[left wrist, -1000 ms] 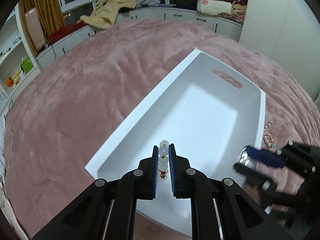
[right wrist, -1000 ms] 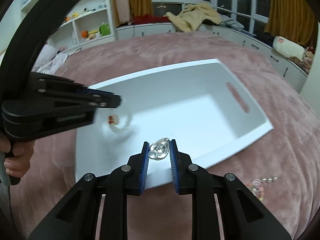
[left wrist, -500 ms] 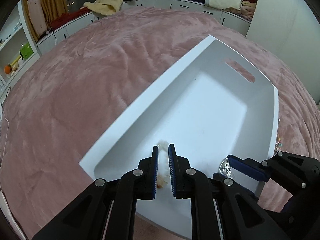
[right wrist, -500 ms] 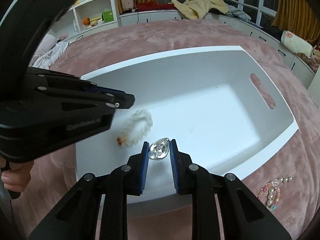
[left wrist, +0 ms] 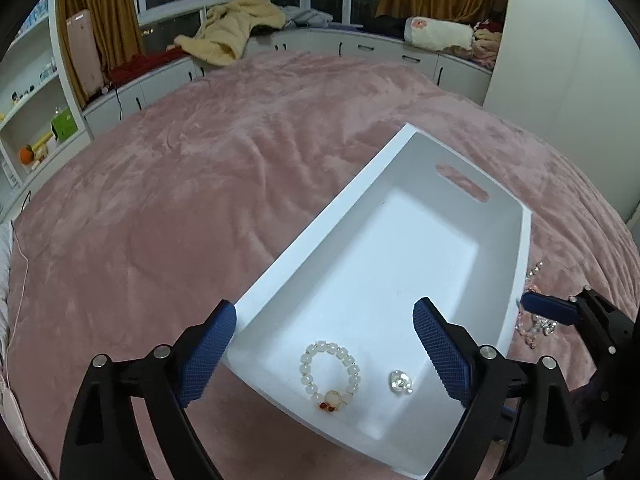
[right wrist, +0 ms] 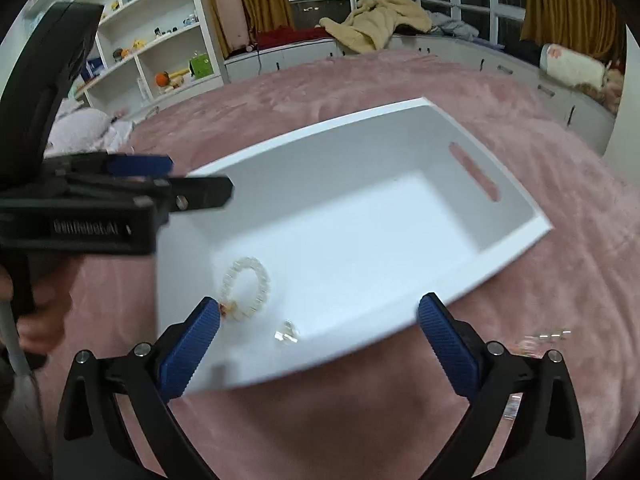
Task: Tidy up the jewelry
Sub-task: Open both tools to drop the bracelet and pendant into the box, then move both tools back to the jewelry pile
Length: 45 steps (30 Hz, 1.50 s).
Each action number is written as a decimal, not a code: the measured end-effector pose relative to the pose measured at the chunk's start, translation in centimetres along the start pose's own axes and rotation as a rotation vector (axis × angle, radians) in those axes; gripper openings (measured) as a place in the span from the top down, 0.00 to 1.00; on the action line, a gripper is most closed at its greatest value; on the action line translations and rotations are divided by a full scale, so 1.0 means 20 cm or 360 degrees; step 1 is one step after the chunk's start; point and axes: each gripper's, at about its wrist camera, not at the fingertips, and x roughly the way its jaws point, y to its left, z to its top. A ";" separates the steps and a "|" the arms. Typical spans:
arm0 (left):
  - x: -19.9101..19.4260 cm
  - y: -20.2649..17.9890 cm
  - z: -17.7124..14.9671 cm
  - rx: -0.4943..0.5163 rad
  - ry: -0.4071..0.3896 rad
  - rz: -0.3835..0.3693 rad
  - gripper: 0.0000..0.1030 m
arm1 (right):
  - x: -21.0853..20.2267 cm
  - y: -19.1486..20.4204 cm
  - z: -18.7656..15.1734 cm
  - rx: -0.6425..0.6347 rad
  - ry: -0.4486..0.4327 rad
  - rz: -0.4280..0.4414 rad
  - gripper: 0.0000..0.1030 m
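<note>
My left gripper (left wrist: 324, 354) and right gripper (right wrist: 318, 334) have just sprung wide, empty. Inside the white tray's (left wrist: 524, 248) near end lie the bead bracelet (left wrist: 330, 378) and crystal pendant (left wrist: 400, 381). Beyond its right rim, loose jewelry (left wrist: 536, 326) could snag in the plush pink bedspread (left wrist: 200, 200).

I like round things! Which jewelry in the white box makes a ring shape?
The white bead bracelet; the small clear crystal piece beside it is one lump.

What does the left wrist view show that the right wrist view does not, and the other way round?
Only the left wrist view shows the bead bracelet sharply, with its reddish charm. Only the right wrist view shows the person's hand on the left gripper's handle, and the shelves. Both show the white tray on the pink blanket, the clear crystal piece beside the bracelet, and wide-open jaws holding nothing.
</note>
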 end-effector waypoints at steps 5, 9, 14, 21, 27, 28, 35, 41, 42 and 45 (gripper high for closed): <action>-0.04 -0.05 0.00 0.0027 -0.0017 -0.0023 0.11 | -0.09 -0.05 -0.03 -0.0009 0.0002 -0.0064 0.05; -0.08 -0.11 0.00 0.0055 -0.0039 -0.0061 0.10 | -0.18 -0.11 -0.08 0.0027 -0.0022 -0.0079 0.04; -0.16 -0.23 -0.01 0.0104 -0.0086 -0.0158 0.10 | -0.30 -0.19 -0.15 0.0028 -0.0035 -0.0142 0.04; -0.22 -0.44 -0.01 0.0207 -0.0118 -0.0259 0.10 | -0.43 -0.30 -0.27 0.0013 -0.0015 -0.0216 0.04; -0.24 -0.59 -0.02 0.0258 -0.0120 -0.0347 0.10 | -0.55 -0.41 -0.36 0.0081 -0.0045 -0.0249 0.04; -0.24 -0.61 -0.03 0.0268 -0.0120 -0.0356 0.10 | -0.57 -0.43 -0.37 0.0097 -0.0050 -0.0253 0.04; -0.20 -0.80 -0.07 0.0341 -0.0092 -0.0433 0.10 | -0.64 -0.55 -0.48 0.0158 -0.0060 -0.0279 0.04; -0.09 -0.99 -0.15 0.0437 -0.0030 -0.0489 0.10 | -0.65 -0.62 -0.59 0.0169 -0.0037 -0.0262 0.05; -0.07 -1.01 -0.16 0.0455 -0.0019 -0.0495 0.10 | -0.65 -0.64 -0.62 0.0175 -0.0033 -0.0257 0.05; 0.01 -1.11 -0.20 0.0494 0.0020 -0.0527 0.10 | -0.62 -0.67 -0.68 0.0177 -0.0009 -0.0246 0.05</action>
